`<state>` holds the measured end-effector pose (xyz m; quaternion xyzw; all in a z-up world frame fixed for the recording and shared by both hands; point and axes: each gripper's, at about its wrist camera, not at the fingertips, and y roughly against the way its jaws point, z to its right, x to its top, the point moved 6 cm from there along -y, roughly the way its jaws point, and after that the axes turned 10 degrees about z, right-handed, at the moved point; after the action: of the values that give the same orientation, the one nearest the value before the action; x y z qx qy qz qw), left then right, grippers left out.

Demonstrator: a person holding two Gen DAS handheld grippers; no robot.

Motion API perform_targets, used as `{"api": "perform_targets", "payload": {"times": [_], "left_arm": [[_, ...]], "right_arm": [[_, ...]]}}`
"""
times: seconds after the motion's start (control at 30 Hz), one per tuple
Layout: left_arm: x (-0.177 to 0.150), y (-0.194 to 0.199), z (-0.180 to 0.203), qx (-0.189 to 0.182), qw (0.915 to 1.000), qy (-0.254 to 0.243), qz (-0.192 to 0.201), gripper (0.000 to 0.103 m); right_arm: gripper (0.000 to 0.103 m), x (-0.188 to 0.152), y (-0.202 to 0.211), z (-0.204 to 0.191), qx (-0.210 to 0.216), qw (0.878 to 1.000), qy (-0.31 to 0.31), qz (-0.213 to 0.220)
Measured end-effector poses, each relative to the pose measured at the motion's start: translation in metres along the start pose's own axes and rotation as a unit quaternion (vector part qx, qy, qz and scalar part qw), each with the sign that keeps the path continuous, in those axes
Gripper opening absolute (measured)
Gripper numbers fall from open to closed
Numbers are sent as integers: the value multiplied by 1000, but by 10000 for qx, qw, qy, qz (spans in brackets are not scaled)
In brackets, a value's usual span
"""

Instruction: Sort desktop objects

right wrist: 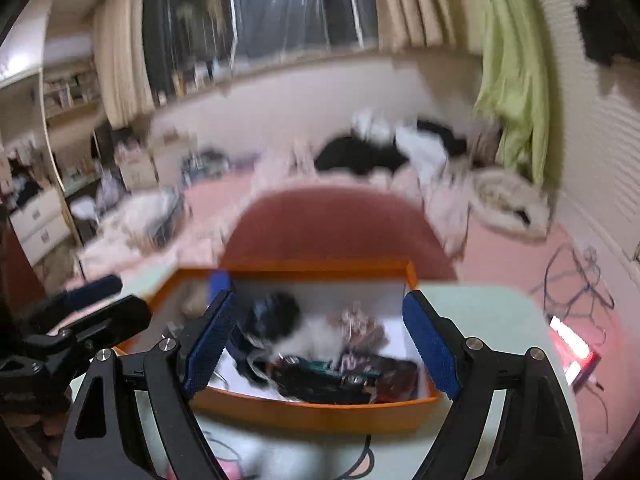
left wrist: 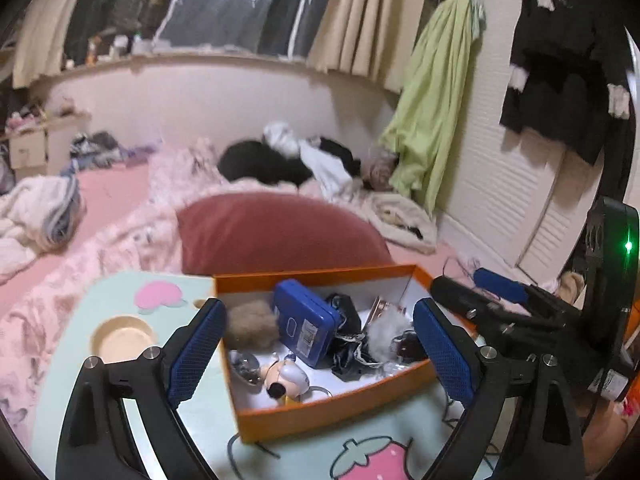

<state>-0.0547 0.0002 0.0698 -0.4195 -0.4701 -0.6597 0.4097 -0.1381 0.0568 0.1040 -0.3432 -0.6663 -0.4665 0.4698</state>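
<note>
An orange box [left wrist: 320,410] with a white inside stands on a pale green table mat [left wrist: 200,420]. In it lie a blue case [left wrist: 304,332], a tan fluffy ball [left wrist: 250,326], a white fluffy ball [left wrist: 384,336], a small figurine [left wrist: 286,380] and dark wrapped items [left wrist: 348,344]. My left gripper [left wrist: 320,344] hovers open over the box, nothing between its blue pads [left wrist: 196,344]. In the blurred right wrist view my right gripper [right wrist: 318,346] is likewise open above the orange box [right wrist: 320,414], empty. Each gripper shows at the edge of the other's view: the right gripper [left wrist: 500,300], the left gripper [right wrist: 88,300].
A red cushion [left wrist: 280,232] lies just beyond the box on a pink bed [left wrist: 108,196] strewn with clothes. A round cup recess [left wrist: 122,336] sits in the table at left. Cables [right wrist: 576,280] and a glowing red device [right wrist: 572,348] lie on the right.
</note>
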Motion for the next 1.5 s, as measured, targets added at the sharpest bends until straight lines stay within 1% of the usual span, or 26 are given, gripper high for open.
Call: {"api": "perform_targets", "payload": {"times": [0.03,0.07,0.1,0.17,0.2,0.23,0.3,0.33,0.37,0.4,0.43,0.47,0.5,0.53,0.57,0.63,0.87,0.97,1.1,1.2,1.23,1.5], "left_arm": [[-2,4,1,15,10000,-9,-41,94],[-8,8,2,12,9998,-11,-199,94],[-14,8,4,8,9994,-12,-345,94],[-34,8,4,91,9973,-50,-729,94],[-46,3,2,210,9949,-98,-984,94],[-54,0,1,305,9929,-105,-1145,94],[-69,-11,-4,529,9863,-67,-1559,95],[-77,-19,-7,671,9810,-95,-1820,95],[-86,-26,-9,805,9746,-143,-2085,96],[-96,-34,-11,952,9653,-198,-2422,97],[-101,-39,-14,1250,9582,-461,-2532,101],[-100,-41,-16,1493,9565,-595,-2433,103],[-101,-42,-22,1587,9566,-480,-2397,103],[-103,-43,-27,1534,9570,-297,-2445,103],[-103,-43,-30,1519,9577,-245,-2432,103],[-106,-41,-33,1545,9579,-260,-2407,103],[-107,-36,-32,1552,9579,-272,-2401,103],[-109,-34,-34,1551,9579,-270,-2400,103],[-105,-35,-32,1550,9579,-266,-2402,103],[-106,-33,-34,1559,9576,-278,-2408,103],[-98,-41,-29,1566,9572,-285,-2416,103],[-97,-39,-29,1559,9575,-279,-2412,103]], "right_arm": [[85,1,8,-1,17,10000,0,-70],[85,1,11,-3,55,9998,-29,-182],[85,-5,17,-4,128,9991,-132,-394],[85,-23,28,-5,216,9962,-365,-766],[85,-32,31,-6,182,9949,-413,-906],[85,-40,33,-6,134,9933,-422,-1064],[85,-57,29,-2,-2,9890,-394,-1427],[85,-62,26,0,-77,9865,-411,-1580],[85,-67,21,2,-168,9832,-427,-1769],[85,-75,12,4,-289,9775,-408,-2050],[87,-83,4,7,-401,9704,-376,-2353],[91,-90,-3,8,-503,9649,-256,-2565],[95,-93,-6,8,-653,9638,-9,-2583],[103,-98,-8,10,-729,9613,58,-2657],[102,-101,-10,11,-756,9595,102,-2712],[102,-103,-10,9,-699,9596,232,-2714],[102,-107,-2,15,-654,9593,256,-2736],[102,-98,-9,12,-645,9588,264,-2752],[102,-95,-12,10,-650,9586,279,-2758],[103,-95,-13,9,-640,9587,275,-2759],[103,-95,-14,9,-636,9587,272,-2759],[102,-94,-14,9,-642,9586,279,-2759]]}}
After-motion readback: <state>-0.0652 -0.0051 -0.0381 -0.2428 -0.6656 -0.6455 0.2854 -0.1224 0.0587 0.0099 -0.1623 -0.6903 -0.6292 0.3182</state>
